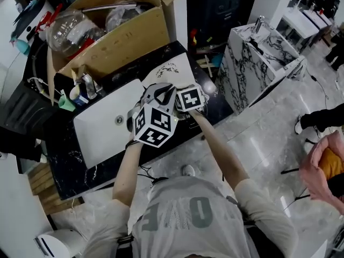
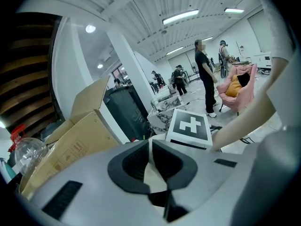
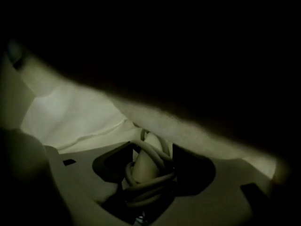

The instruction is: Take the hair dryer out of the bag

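one dryer (image 3: 140, 166) inside one bag (image 1: 173, 69), two grippers at it

the white cloth bag, with a black line drawing and no readable writing, lies at the right end of the black marble worktop (image 1: 70, 152), just beside the white sink (image 1: 102, 125). the left gripper (image 2: 150, 160) is closed, pinching a pale fold of the bag. the right gripper (image 3: 148, 166) is inside the bag. its jaws stand wide either side of the dryer's handle, which is wound in smooth cord (image 3: 155, 150), and the pads are not clearly pressing.

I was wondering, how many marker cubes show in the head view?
2. One marker cube rides the left tongs, nearer the person; the other rides the right tongs, just beyond the first. None seems hidden.
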{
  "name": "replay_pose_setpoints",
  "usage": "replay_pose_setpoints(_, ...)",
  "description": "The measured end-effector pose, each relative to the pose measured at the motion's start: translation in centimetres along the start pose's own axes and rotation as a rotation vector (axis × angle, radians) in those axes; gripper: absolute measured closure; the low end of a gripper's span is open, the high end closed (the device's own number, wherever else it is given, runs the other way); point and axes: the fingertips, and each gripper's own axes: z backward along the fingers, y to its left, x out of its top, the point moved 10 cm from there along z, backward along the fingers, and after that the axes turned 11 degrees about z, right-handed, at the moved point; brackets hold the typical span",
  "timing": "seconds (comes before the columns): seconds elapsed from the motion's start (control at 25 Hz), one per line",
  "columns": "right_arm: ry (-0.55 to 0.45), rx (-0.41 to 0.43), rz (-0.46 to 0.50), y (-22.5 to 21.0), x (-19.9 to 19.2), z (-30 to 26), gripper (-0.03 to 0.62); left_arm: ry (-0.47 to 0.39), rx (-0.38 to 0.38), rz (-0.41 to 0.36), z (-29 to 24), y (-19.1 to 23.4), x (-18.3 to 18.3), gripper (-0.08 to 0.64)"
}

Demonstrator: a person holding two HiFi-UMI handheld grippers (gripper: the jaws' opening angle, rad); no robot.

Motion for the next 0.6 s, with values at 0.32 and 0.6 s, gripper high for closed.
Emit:
replay_pose_setpoints(0.32, 0.003, -0.003, -0.010, 0.22, 0.09, -0.14, 0.336, 0.003, 0.007, 0.013, 0.17, 0.28, -0.31, 0.517)
replay_pose_setpoints(0.6, -0.032, -0.031, -0.021, 0.27, -0.37, 0.56, 0.339, 0.021, 0.002, 0.006, 0.01, -0.21, -0.78, 0.518)
